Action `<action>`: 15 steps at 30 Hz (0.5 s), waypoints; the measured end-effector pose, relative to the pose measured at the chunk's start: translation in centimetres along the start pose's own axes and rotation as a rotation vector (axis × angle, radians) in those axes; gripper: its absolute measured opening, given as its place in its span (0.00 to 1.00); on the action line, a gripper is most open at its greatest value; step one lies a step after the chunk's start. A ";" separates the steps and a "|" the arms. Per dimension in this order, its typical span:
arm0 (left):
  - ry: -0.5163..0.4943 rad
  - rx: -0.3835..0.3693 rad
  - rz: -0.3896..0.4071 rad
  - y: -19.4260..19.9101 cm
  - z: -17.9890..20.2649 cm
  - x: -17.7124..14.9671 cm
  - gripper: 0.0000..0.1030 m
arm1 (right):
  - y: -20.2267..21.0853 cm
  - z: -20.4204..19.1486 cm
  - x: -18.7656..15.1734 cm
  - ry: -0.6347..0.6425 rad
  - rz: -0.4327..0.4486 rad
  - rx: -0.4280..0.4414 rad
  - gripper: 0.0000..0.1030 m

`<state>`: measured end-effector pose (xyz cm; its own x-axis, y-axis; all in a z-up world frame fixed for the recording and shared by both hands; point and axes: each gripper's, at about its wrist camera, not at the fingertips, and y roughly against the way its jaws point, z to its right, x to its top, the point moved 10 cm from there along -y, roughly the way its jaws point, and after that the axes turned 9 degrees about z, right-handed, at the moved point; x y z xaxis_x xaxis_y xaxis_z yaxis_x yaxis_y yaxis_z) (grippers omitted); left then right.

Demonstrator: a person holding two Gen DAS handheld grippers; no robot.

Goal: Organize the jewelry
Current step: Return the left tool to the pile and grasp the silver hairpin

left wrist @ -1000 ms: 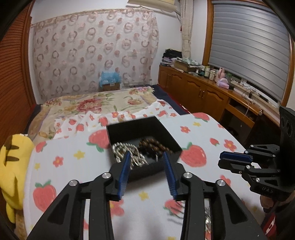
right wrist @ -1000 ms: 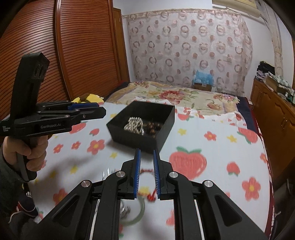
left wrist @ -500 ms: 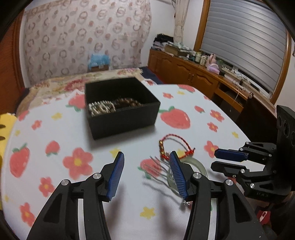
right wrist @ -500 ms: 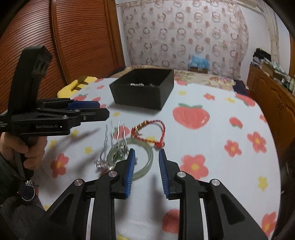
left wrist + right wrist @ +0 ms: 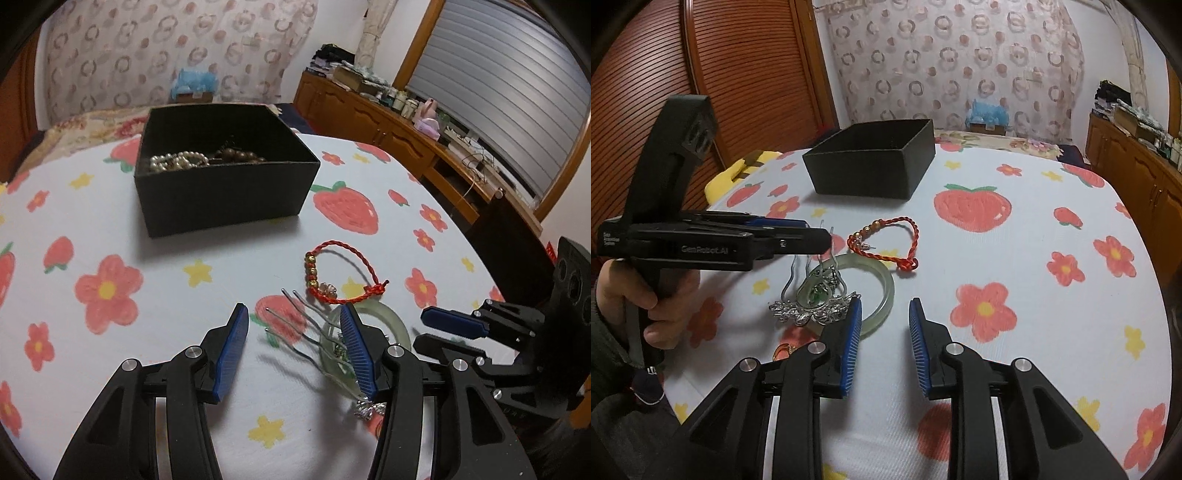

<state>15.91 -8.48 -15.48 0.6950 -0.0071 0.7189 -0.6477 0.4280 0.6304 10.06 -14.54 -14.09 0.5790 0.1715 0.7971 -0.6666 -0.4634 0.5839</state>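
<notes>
A black open box holds a pearl strand and brown beads; it also shows in the right wrist view. On the cloth lie a red braided bracelet, a pale green bangle and a silver hair comb. My left gripper is open and empty, low over the comb's prongs. My right gripper is open and empty, just right of the bangle.
The table has a white cloth with strawberries and flowers. A small gold ring lies near the front edge. A yellow plush sits at the table's left. Wooden cabinets stand to the right.
Both grippers have pulled back from the box and dropped toward the loose jewelry. The right gripper has opened wider; the left has opened wider too.
</notes>
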 end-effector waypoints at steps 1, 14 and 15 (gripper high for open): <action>0.005 -0.004 0.001 0.0 0.1 0.0 0.48 | 0.1 0.0 0.0 -0.002 0.001 0.003 0.28; -0.039 -0.020 0.103 3.0 1.8 1.7 0.08 | 0.1 0.2 -0.2 -0.010 -0.008 0.016 0.28; -0.042 -0.019 0.115 3.4 1.8 1.9 0.06 | 0.1 0.2 -0.2 -0.010 -0.008 0.016 0.28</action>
<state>14.50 -8.71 -11.45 0.6024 0.0052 0.7982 -0.7162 0.4451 0.5376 9.95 -14.79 -14.21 0.5887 0.1664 0.7911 -0.6548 -0.4757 0.5873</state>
